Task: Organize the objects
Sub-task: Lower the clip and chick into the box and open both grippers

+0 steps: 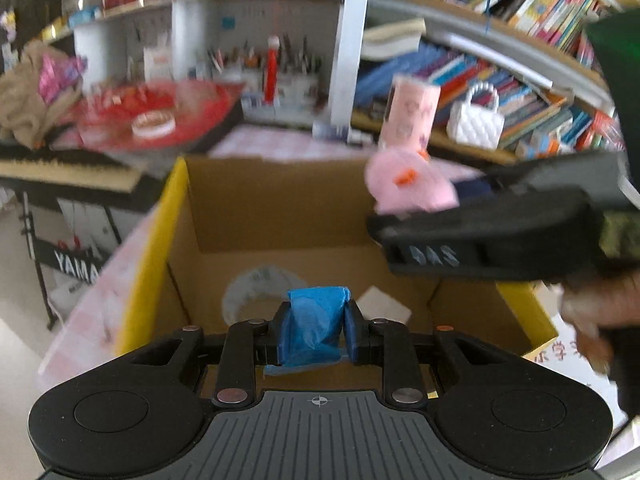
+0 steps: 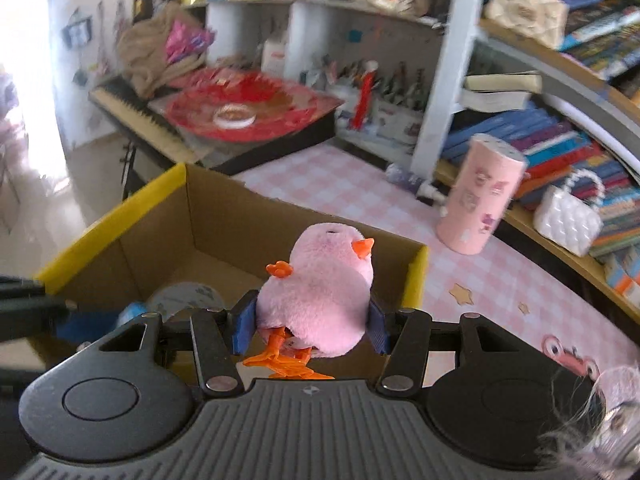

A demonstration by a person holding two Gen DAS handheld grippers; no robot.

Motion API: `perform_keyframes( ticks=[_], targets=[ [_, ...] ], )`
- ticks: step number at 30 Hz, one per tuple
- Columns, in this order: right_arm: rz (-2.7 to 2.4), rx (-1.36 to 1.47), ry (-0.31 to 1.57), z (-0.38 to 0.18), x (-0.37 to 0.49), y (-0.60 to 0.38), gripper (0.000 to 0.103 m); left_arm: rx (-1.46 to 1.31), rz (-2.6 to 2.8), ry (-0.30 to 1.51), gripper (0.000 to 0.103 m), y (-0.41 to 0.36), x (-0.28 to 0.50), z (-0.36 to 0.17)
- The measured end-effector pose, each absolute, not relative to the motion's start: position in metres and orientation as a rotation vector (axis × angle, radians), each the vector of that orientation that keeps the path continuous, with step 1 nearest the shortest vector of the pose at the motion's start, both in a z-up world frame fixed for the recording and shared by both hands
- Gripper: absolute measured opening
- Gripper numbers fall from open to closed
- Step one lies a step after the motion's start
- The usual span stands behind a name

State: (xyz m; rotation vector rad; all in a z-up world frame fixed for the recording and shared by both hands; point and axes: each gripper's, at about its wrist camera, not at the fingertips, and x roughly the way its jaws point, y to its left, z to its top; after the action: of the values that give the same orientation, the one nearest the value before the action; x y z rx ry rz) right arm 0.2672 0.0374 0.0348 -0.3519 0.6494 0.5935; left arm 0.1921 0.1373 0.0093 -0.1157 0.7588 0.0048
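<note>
— What are you standing over?

— A table [image 2: 340,184] under a pink checked cloth, with an open cardboard box [image 1: 280,208] with yellow-edged flaps on it. Behind it are shelves crammed with books [image 2: 560,140], a red fan-shaped decoration [image 2: 248,108] lying on a keyboard [image 1: 60,168], and pen holders against the wall.

— What does each of your cameras catch that the other misses?

— My right one shows a pink cylinder [image 2: 480,196] standing on the cloth past the box's far corner, a white quilted handbag [image 2: 568,220] on the low shelf, and star stickers on the cloth. My left one looks straight into the box: a pale roll-like thing [image 1: 256,288] and a white card [image 1: 384,308] lie on its floor. It also shows my right gripper [image 1: 400,196] from the side, carrying its load over the box's right half.

— And your fingers?

— My left gripper [image 1: 316,332] is pressed tight on a small blue wrapped object [image 1: 316,320], held above the box interior. My right gripper's pads [image 2: 244,328] are clamped on the flanks of a pink plush chick [image 2: 320,292], its orange feet dangling toward me, just above the box's near wall.
</note>
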Motion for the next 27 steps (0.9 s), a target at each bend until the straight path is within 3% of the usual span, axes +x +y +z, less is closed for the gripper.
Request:
perform_keyframes(
  ticks=[18, 27],
  targets=[
    [0.706, -0.541, 0.895, -0.009, 0.308, 0.075, 0.052, -0.158, 0.016, 0.838, 0.025, 0.135, 0.203, -0.009],
    [0.713, -0.526, 0.900, -0.009, 0.304, 0.074, 0.056, -0.153, 0.035, 0.806, 0.030, 0.135, 0.193, 0.000]
  ],
)
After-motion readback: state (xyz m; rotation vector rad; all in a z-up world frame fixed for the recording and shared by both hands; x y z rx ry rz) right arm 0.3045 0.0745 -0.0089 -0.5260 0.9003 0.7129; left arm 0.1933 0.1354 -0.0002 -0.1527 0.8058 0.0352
